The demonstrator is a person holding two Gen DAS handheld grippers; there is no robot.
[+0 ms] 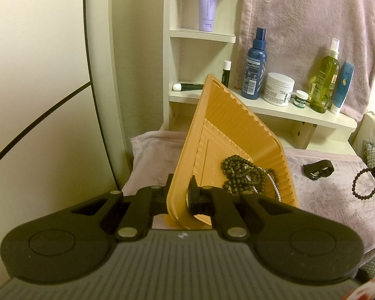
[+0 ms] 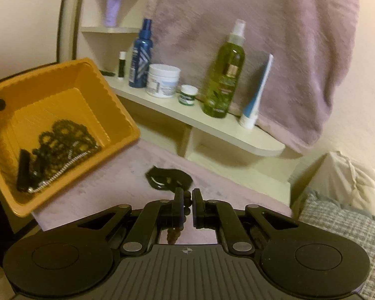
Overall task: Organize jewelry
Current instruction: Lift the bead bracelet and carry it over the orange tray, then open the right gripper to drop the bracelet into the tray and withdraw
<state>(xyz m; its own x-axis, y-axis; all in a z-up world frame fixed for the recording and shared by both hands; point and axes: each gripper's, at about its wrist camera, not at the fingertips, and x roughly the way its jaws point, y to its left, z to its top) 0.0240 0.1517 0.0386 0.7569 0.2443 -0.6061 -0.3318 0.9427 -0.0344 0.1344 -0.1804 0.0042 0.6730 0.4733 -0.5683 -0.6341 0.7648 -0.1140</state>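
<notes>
The left gripper has its fingers clamped on the near rim of the orange tray, which is tilted above the tabletop and holds a pile of dark beads and a silver chain. The right gripper, right of the tray, has its fingers closed on a dark bead bracelet. A black clip lies on the tabletop just beyond.

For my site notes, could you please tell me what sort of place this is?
Probably a bedroom vanity corner at home: a cream wooden shelf holds a green spray bottle and a white cream jar, and a mauve plush cloth covers the tabletop.
</notes>
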